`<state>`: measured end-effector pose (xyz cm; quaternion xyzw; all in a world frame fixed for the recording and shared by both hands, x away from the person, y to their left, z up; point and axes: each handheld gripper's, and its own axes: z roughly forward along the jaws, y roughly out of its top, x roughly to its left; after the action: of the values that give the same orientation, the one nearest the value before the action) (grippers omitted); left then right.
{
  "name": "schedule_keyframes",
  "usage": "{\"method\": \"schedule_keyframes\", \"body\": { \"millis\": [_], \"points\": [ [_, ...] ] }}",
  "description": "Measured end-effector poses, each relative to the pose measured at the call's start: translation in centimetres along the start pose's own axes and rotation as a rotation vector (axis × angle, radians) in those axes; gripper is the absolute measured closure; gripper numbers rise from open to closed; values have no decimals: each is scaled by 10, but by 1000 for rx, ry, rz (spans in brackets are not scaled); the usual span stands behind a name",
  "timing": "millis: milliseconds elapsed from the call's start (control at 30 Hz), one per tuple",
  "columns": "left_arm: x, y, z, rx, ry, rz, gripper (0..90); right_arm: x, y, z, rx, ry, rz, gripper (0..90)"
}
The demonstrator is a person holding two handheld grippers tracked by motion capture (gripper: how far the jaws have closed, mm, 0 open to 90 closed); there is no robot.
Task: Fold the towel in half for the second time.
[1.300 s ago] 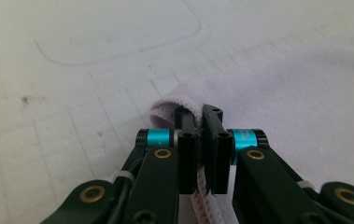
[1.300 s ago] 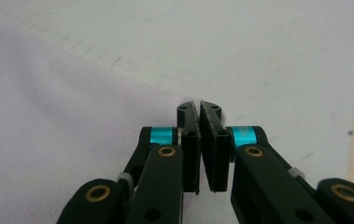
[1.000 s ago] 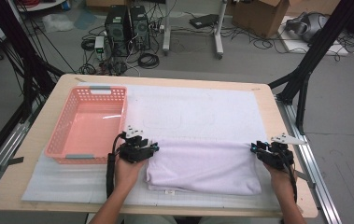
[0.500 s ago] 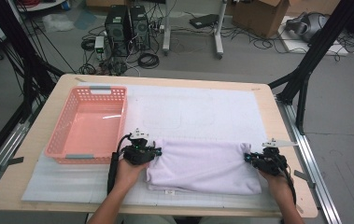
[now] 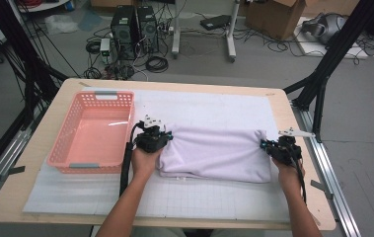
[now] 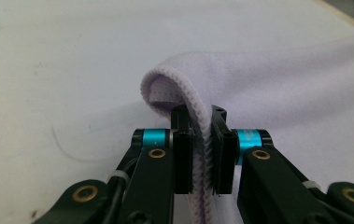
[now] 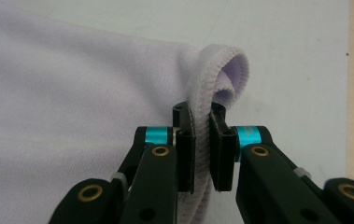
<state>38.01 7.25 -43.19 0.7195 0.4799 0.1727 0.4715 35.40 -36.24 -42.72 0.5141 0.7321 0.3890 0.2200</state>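
Lavender towel [image 5: 214, 154] lies folded on the white mat [image 5: 209, 106] that covers the table [image 5: 46, 143], just right of the pink basket [image 5: 93, 131]. The towel is the reference for everything below.

Left gripper [image 5: 161, 137] is at the towel's far left corner, just beside the basket's right wall. Its jaws have just been closing and are clamped on the stitched hem [image 6: 201, 140], with cloth looping up over the pads.

Right gripper [image 5: 268, 146] is at the towel's far right corner, near the table's right edge. Its jaws have just been closing too and pinch the hem [image 7: 201, 140], which curls over above the fingertips.

The towel's far edge runs between the two grippers, and its near edge rests flat on the mat. The basket is well apart from the right gripper.
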Motion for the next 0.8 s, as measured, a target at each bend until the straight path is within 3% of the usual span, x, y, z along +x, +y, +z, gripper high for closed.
{"method": "schedule_keyframes", "body": {
  "millis": [67, 133, 167, 267, 333, 400, 633, 733, 800],
  "points": [
    [1, -2, 1, 27, 7, -12, 731, -1, 2, 6, 6, -13, 15, 803],
    [-1, -3, -5, 52, -7, 0, 534, 0, 0, 8, 36, -15, 20, 691],
    [-2, -4, -11, 39, -18, 10, 519, -1, -1, 7, 46, -9, 25, 640],
    [-3, -8, -29, 10, -39, -6, 472, -3, -6, -7, 18, 9, 21, 624],
    [-5, -12, -36, 30, -58, 8, 467, -3, -10, -16, 3, 21, 15, 630],
    [-6, -17, -42, 17, -72, 6, 473, -3, -15, -24, 8, 24, -7, 643],
    [-12, -29, -59, -11, -105, 32, 507, 0, -31, -43, -24, 70, 7, 644],
    [-14, -35, -65, 1, -133, 61, 515, 4, -35, -50, -28, 83, -6, 643],
    [-14, -41, -68, 18, -139, 53, 518, 6, -37, -57, -36, 90, -13, 641]
  ]
}}
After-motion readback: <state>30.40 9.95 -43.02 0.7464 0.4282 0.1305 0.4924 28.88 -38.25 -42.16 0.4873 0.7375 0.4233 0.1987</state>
